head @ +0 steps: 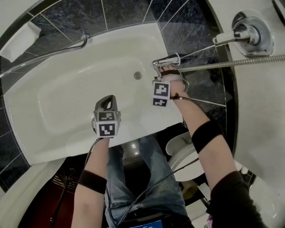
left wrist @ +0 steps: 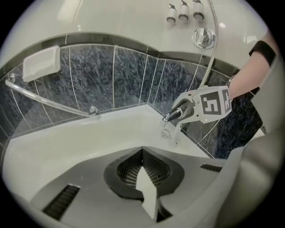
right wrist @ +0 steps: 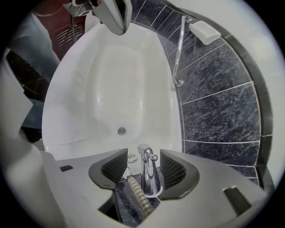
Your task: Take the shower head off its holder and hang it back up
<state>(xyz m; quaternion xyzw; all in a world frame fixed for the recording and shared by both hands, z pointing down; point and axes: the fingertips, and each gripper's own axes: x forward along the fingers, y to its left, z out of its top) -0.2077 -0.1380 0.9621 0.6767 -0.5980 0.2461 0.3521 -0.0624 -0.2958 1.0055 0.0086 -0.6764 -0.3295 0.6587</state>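
Between parted jaws of right tool [right wrist: 143, 164], shower head [right wrist: 147, 173] points lengthwise toward bathtub [right wrist: 111, 89].

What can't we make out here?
- What the shower head sits in: right gripper view, hidden by the right gripper body.
- Hose far end: head view, cut off at the right edge.
- Three small wall fittings: left gripper view, too small to identify.

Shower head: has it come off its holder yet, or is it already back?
Nothing shows whether it has been lifted. The chrome shower head stands upright by the tub, between the right tool's open jaws, ungripped. The left tool is shut, empty. So lifting and rehanging may remain, or both are finished.
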